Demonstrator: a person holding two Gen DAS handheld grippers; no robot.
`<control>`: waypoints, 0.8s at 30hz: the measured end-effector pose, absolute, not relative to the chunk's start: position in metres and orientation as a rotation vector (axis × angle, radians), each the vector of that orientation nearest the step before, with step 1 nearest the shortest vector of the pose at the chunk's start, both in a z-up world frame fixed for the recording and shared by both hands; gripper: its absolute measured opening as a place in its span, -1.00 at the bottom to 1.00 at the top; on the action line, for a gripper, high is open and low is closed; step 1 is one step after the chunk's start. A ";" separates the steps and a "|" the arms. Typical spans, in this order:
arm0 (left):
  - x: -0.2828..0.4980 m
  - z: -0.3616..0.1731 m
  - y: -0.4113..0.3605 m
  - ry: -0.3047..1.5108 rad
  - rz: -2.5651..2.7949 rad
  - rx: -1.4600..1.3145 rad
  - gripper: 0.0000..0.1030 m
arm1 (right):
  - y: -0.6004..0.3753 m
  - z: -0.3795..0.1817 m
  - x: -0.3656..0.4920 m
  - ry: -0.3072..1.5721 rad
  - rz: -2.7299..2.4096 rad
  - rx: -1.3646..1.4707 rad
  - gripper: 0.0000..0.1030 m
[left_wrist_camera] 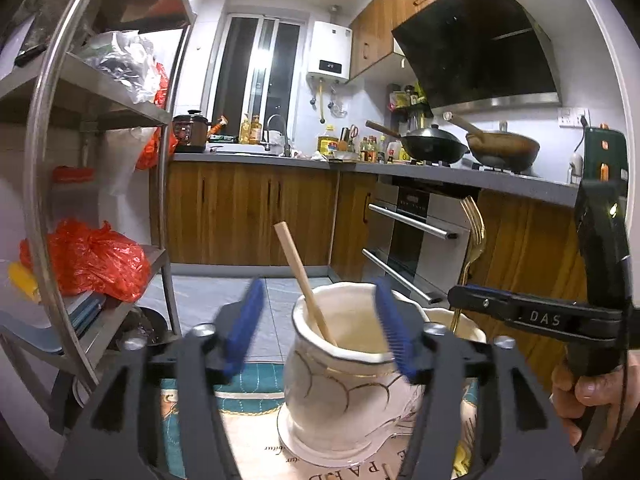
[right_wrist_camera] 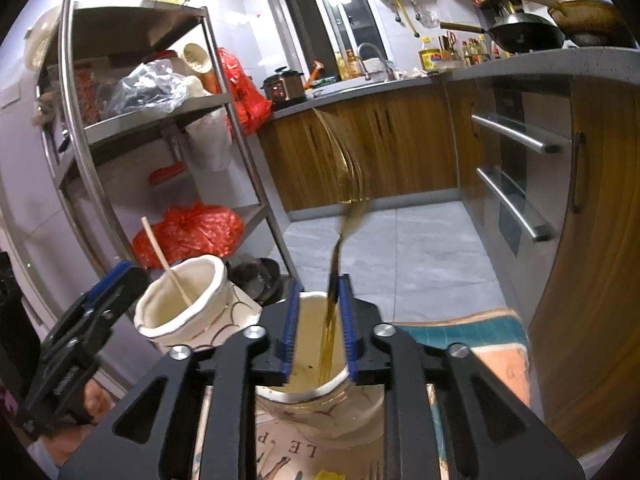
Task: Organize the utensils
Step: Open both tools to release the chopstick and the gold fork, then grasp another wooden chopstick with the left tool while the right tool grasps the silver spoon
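A white ceramic jar (left_wrist_camera: 344, 392) with gold lines holds one wooden chopstick (left_wrist_camera: 304, 280). My left gripper (left_wrist_camera: 320, 328) is open, its blue pads either side of the jar's mouth. A second white jar (right_wrist_camera: 316, 396) stands right of it, its rim showing in the left wrist view (left_wrist_camera: 460, 322). A gold fork (right_wrist_camera: 344, 184) stands in the second jar, blurred. My right gripper (right_wrist_camera: 320, 328) is open above that jar's mouth, with the fork's handle between the pads, close to the right one. The first jar (right_wrist_camera: 188, 304) and chopstick (right_wrist_camera: 164, 260) show left in the right wrist view.
Both jars stand on a printed teal and beige cloth (right_wrist_camera: 472, 340). A steel rack (left_wrist_camera: 100, 168) with red bags is at the left. Wooden cabinets, an oven (left_wrist_camera: 416, 240) and a counter with woks (left_wrist_camera: 436, 144) lie beyond. Tiled floor (right_wrist_camera: 400, 256) is below.
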State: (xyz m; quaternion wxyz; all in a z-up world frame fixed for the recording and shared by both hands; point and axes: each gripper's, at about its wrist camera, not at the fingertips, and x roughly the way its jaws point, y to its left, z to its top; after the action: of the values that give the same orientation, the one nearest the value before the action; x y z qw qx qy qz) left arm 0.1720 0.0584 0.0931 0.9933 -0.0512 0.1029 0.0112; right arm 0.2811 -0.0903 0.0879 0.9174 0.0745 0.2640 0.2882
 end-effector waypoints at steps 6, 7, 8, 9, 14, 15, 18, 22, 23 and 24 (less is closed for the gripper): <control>0.158 0.094 0.066 0.263 0.016 -0.148 0.43 | -0.098 0.091 0.273 0.535 0.598 0.152 -0.18; 0.157 0.094 0.068 0.271 0.018 -0.156 0.43 | -0.101 0.093 0.271 0.531 0.595 0.151 -0.13; 0.154 0.092 0.071 0.283 0.021 -0.169 0.45 | -0.104 0.094 0.269 0.527 0.591 0.150 -0.11; 0.151 0.091 0.072 0.292 0.024 -0.176 0.45 | -0.105 0.095 0.268 0.525 0.589 0.151 -0.07; 0.136 0.075 0.079 0.346 0.042 -0.189 0.45 | -0.120 0.099 0.257 0.515 0.570 0.150 -0.02; 0.134 0.071 0.081 0.361 0.049 -0.186 0.45 | -0.123 0.099 0.255 0.515 0.567 0.146 -0.01; 0.131 0.059 0.084 0.402 0.065 -0.187 0.45 | -0.131 0.098 0.246 0.520 0.558 0.134 -0.01; 0.127 0.046 0.089 0.455 0.087 -0.195 0.45 | -0.140 0.093 0.233 0.535 0.541 0.107 -0.01; 0.125 0.044 0.089 0.467 0.090 -0.198 0.45 | -0.143 0.091 0.230 0.539 0.536 0.106 -0.01; 0.125 0.041 0.090 0.479 0.090 -0.200 0.44 | -0.145 0.088 0.227 0.546 0.536 0.107 -0.01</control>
State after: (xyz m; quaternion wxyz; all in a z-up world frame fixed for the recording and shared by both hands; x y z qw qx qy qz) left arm 0.1248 0.0902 0.0415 0.9655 -0.0989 0.2369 0.0447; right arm 0.2268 -0.1447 0.0881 0.9264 0.0524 0.2661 0.2613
